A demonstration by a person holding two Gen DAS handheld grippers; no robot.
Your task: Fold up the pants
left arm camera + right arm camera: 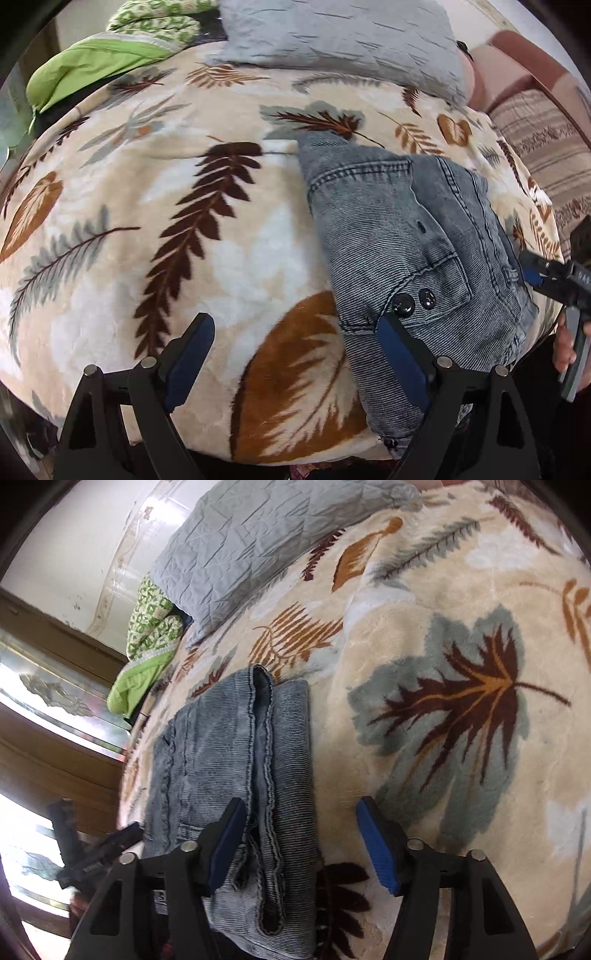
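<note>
Folded grey-blue pants [399, 236] lie on the leaf-patterned blanket [184, 258], with two dark snap buttons near their front edge. My left gripper [297, 354] hangs open over the blanket; its right finger [400, 354] overlaps the pants' left edge by the buttons. At the pants' right side, the right gripper [535, 271] is held in a person's hand [565, 343]. In the right wrist view the pants [229, 746] run lengthwise, hems stacked. My right gripper [303, 843] stands open, its left finger [227, 843] above the fabric and its right finger over bare blanket [424, 646].
A grey quilted pillow [340, 40] lies at the head of the bed. Green cloths [96, 62] are bunched at the far left corner. A striped brown cover [546, 147] lies at the right. Wooden panels and a window [55, 701] border the bed's edge.
</note>
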